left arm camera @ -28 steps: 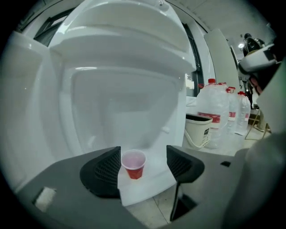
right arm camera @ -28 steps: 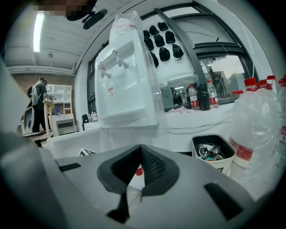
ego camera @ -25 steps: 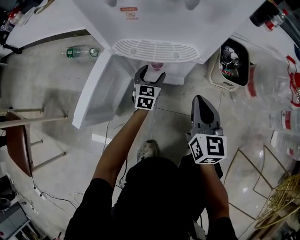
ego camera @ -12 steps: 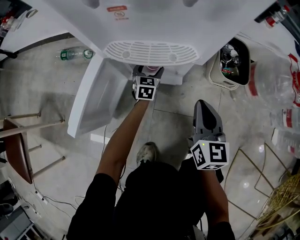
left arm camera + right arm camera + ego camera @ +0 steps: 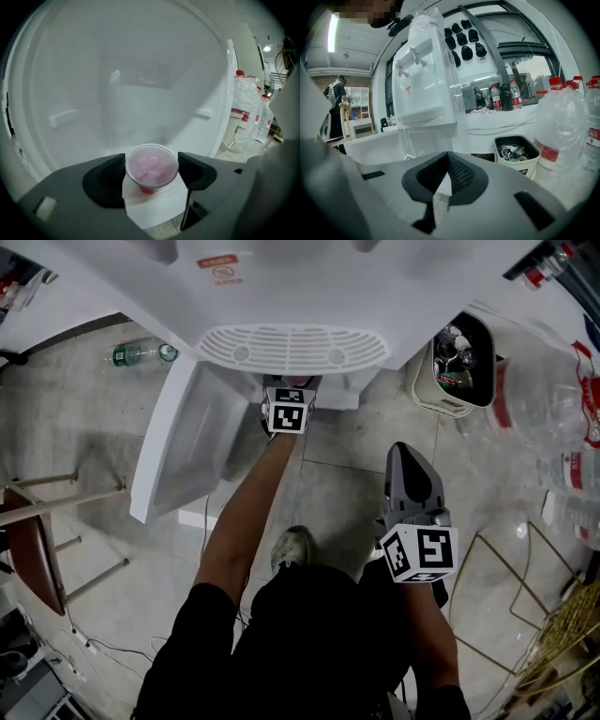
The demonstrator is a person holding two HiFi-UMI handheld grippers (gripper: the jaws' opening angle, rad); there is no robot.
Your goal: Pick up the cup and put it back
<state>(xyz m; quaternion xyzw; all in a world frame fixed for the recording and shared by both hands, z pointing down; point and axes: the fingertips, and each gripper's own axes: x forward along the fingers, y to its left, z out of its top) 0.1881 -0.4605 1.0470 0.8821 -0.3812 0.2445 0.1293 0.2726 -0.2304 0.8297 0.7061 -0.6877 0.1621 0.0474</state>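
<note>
Our left tongs (image 5: 151, 164) reach to the far side, under the grille (image 5: 292, 346) of the white dispenser (image 5: 309, 287). They are released and spread wide, and the cup (image 5: 151, 171) stands upright between them. The pads (image 5: 108, 177) sit close on either side of its rim, and we cannot tell whether they graze it. It is a clear cup with a pink tint, resting on a white ledge (image 5: 154, 208) in the dispenser's lower compartment (image 5: 131, 84), whose door (image 5: 178, 446) hangs open to the left. Our right tongs (image 5: 447, 159) are clenched, pads meeting with nothing between them, and we hold them near our body on the right, well apart from the cup. Right of the dispenser we see a bin (image 5: 424, 381) filled with rubbish, and beyond it large water jugs (image 5: 560, 126) with red caps. A green-labelled bottle (image 5: 139, 353) lies on the floor (image 5: 103, 427) at the far left, and a stool (image 5: 37, 531) stands at the near left.
</note>
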